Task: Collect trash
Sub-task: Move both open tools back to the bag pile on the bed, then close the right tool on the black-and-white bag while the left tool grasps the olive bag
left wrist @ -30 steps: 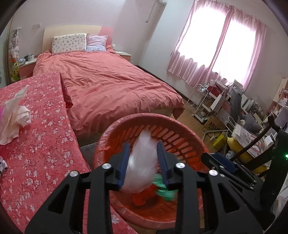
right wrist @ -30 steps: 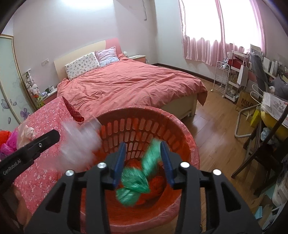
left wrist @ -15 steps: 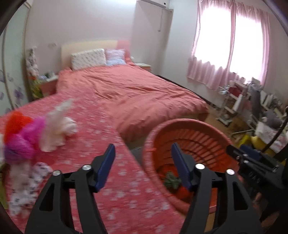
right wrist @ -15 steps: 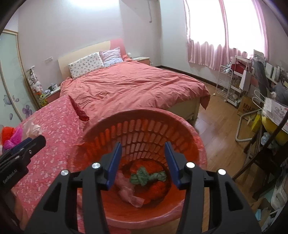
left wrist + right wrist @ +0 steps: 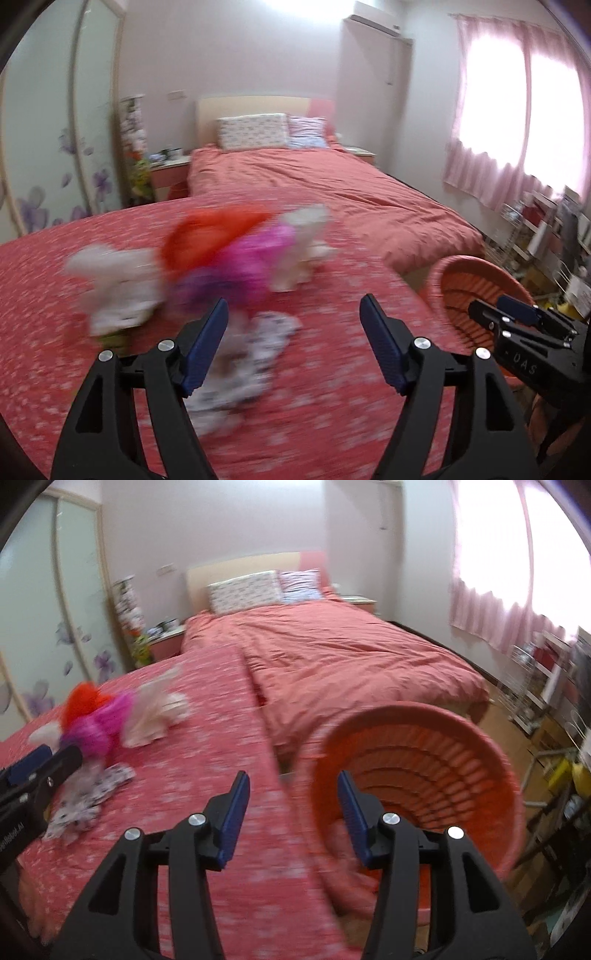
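A blurred heap of crumpled trash lies on the red flowered cloth: an orange piece (image 5: 210,236), a magenta piece (image 5: 255,254), whitish pieces (image 5: 118,280) and a printed scrap (image 5: 255,347). My left gripper (image 5: 293,325) hovers over the near side of the heap, its jaws opening, nothing between them. The orange slatted basket (image 5: 424,771) stands at the cloth's right edge. My right gripper (image 5: 293,801) hangs over the basket's left rim, open and empty. The same heap (image 5: 107,720) shows far left in the right wrist view.
A bed with a salmon quilt (image 5: 332,188) lies beyond the cloth-covered surface (image 5: 332,406). Pink curtains (image 5: 517,122) cover the window at right. Shelves and clutter (image 5: 546,686) crowd the wooden floor past the basket. A mirrored wardrobe (image 5: 55,147) stands on the left.
Both grippers let go of their trash into the basket, opened, then swung left toward the heap. The basket has slid to the right in both views.
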### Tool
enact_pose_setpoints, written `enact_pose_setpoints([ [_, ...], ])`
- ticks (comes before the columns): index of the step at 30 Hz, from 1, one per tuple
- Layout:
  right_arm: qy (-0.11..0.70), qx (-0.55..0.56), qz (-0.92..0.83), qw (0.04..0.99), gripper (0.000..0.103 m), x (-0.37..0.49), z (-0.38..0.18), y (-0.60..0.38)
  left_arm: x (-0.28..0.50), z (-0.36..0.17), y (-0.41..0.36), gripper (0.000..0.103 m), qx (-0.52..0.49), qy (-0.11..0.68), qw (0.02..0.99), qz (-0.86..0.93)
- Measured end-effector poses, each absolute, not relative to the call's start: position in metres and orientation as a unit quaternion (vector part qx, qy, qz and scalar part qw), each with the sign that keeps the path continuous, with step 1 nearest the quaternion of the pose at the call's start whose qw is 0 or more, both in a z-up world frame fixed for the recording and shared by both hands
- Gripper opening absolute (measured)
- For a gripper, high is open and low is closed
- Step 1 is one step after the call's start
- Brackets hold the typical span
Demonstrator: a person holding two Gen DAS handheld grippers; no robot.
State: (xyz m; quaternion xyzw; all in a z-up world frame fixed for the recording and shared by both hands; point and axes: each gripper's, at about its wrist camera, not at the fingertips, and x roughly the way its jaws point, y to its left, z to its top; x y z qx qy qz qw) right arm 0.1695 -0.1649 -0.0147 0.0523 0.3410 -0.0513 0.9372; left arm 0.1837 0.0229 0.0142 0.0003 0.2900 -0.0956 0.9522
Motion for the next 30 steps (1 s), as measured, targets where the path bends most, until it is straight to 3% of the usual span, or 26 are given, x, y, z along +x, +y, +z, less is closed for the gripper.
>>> enact_pose_setpoints([
  [6, 0.354, 0.031, 0.007, 0.935, 0.048, 0.183, -0.016, -0.087, 0.178, 0.014, 0.097, 0.073, -0.02, 0.293, 0.956, -0.029],
  [15, 0.389, 0.028, 0.041, 0.92, 0.03, 0.207, -0.034, -0.019, 0.171, -0.001, 0.168, 0.073, -0.052, 0.311, 0.948, 0.032],
  [21, 0.41, 0.064, 0.053, 0.908, 0.03, 0.214, -0.044, -0.007, 0.173, -0.013, 0.187, 0.073, -0.066, 0.324, 0.943, 0.037],
  [30, 0.428, 0.03, 0.059, 0.901, 0.033, 0.215, -0.058, 0.02, 0.172, -0.021, 0.192, 0.073, -0.077, 0.334, 0.939, 0.031],
])
